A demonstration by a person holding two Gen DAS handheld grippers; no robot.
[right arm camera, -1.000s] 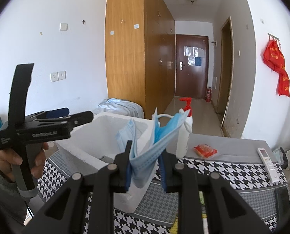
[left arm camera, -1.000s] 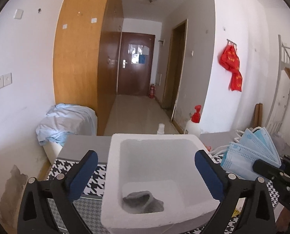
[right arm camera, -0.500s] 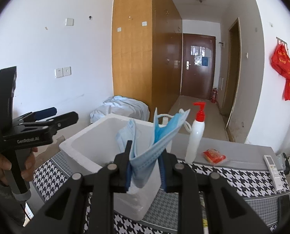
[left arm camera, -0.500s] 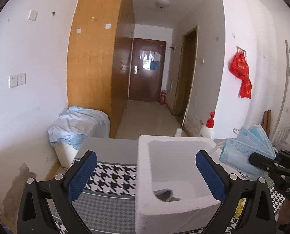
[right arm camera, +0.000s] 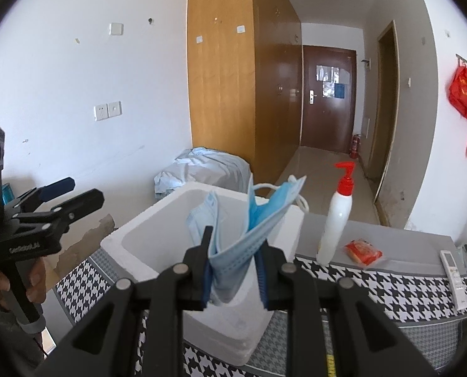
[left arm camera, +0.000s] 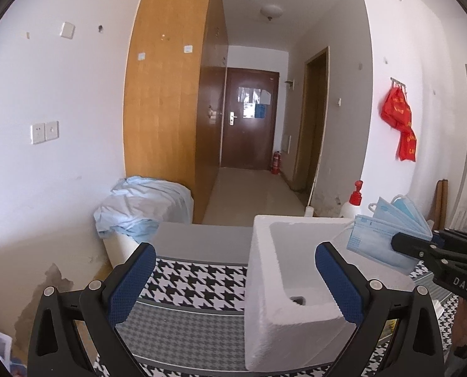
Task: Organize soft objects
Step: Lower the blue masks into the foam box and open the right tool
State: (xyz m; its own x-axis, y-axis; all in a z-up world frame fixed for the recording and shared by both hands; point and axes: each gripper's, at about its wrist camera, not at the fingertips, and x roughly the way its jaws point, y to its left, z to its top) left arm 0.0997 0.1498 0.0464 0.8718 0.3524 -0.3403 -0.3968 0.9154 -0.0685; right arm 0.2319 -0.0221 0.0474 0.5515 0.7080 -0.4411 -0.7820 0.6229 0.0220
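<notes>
Left wrist view: our left gripper (left arm camera: 233, 278) gapes empty beside the white foam box (left arm camera: 296, 282).

Right wrist view: our right gripper (right arm camera: 235, 271) pinches a floppy bunch of pale blue pleated face masks (right arm camera: 246, 229) over the box; we judge them light and best held mid-stack.

Light blue masks (right arm camera: 249, 223). White foam box (right arm camera: 158, 235). Black-and-white zigzag check cloth w/ grey edge on table (left arm camera: 199, 279). White bottle (right arm camera: 334, 223) w/ red pump top. Small red-orange packet (right arm camera: 363, 252). Black fingers (left arm camera: 133, 279) w/ dark blue pads. White remote (right arm camera: 453, 270). Orange-brown wood cupboard (right arm camera: 221, 72), dark brown door (right arm camera: 327, 100).
</notes>
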